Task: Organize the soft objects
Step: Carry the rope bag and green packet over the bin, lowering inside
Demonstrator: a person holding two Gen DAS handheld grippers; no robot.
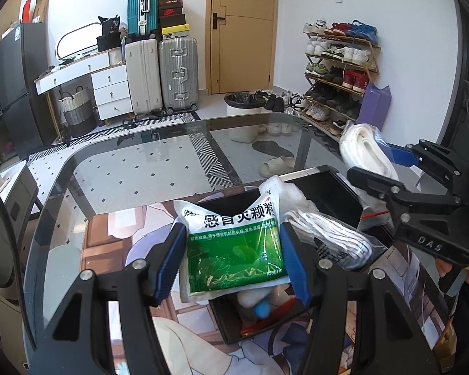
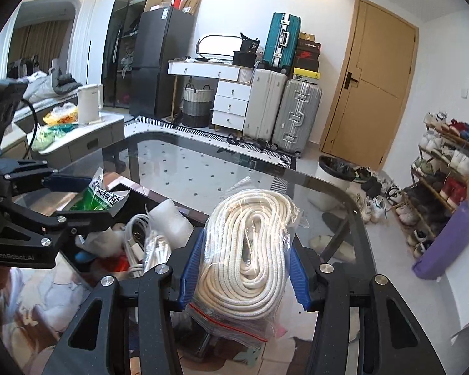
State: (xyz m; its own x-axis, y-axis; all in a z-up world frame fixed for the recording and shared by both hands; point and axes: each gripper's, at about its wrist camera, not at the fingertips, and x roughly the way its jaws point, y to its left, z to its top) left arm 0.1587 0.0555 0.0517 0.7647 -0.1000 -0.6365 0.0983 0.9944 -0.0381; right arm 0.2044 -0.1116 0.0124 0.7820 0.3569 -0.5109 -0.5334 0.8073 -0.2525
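My left gripper point(image 1: 233, 261) is shut on a green and white medicine sachet point(image 1: 234, 243) and holds it above a black tray point(image 1: 334, 193) on the glass table. The tray holds a bagged white cable point(image 1: 325, 234), white padding point(image 1: 284, 187) and a small blue thing point(image 1: 262, 309). My right gripper point(image 2: 244, 276) is shut on a clear zip bag of coiled white rope point(image 2: 250, 243), held over the table to the right of the tray. The left gripper point(image 2: 87, 200) with the sachet point(image 2: 101, 198) shows at left in the right wrist view. The rope bag point(image 1: 365, 153) shows at right in the left wrist view.
The glass table point(image 1: 147, 168) carries a printed mat point(image 1: 115, 240) under the tray. A bin point(image 1: 244, 115), slippers, a shoe rack point(image 1: 340, 72) and suitcases point(image 1: 178, 75) stand beyond the far edge. A side cabinet with a white kettle point(image 2: 89, 103) is at left.
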